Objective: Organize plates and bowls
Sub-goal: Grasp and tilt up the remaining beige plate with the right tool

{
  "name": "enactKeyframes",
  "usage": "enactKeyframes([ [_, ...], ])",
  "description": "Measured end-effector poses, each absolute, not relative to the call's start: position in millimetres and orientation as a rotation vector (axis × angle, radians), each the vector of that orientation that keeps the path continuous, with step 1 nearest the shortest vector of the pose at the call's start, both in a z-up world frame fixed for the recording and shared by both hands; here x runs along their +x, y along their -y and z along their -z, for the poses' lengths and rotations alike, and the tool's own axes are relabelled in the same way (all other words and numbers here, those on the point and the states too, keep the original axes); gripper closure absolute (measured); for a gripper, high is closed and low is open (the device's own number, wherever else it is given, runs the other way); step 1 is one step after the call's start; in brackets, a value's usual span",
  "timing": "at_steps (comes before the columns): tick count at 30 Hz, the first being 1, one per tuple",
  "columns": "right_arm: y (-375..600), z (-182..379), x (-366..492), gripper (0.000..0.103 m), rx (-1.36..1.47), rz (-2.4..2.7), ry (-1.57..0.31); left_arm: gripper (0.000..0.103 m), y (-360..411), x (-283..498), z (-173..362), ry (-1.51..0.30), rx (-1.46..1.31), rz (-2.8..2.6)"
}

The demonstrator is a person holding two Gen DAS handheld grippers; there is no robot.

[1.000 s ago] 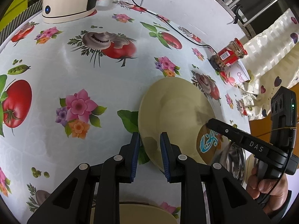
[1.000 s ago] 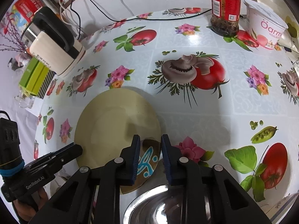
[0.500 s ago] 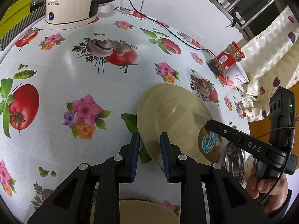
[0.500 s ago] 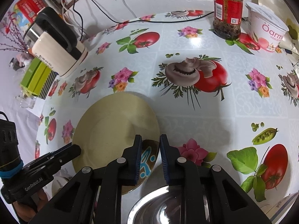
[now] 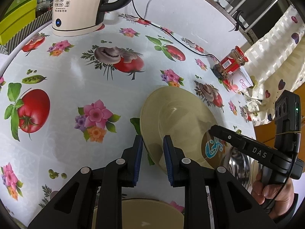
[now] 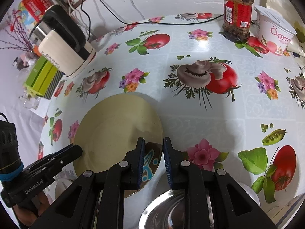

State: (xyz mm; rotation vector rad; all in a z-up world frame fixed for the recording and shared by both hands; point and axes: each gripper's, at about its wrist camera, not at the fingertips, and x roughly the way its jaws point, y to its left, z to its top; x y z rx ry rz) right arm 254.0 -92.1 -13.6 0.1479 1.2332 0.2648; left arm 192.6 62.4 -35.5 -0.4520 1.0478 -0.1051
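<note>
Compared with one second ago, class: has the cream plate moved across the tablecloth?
Yes, slightly: in the left wrist view the cream plate has shifted left, closing on the pink flower print beside it.

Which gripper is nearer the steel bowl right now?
Right. The right gripper sits just above the steel bowl, jaws astride the beige plate's rim. The left gripper straddles the plate's opposite rim.

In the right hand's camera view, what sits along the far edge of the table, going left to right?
Green box → kettle → jar → yogurt cup.
</note>
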Motion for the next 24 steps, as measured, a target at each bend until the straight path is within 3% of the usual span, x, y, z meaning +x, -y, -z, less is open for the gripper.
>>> enactKeyframes([
  [24,71,-14,225,0.084,0.129,-0.31,-1.18,0.079,-74,154,11,-0.992,-0.432,0.071],
])
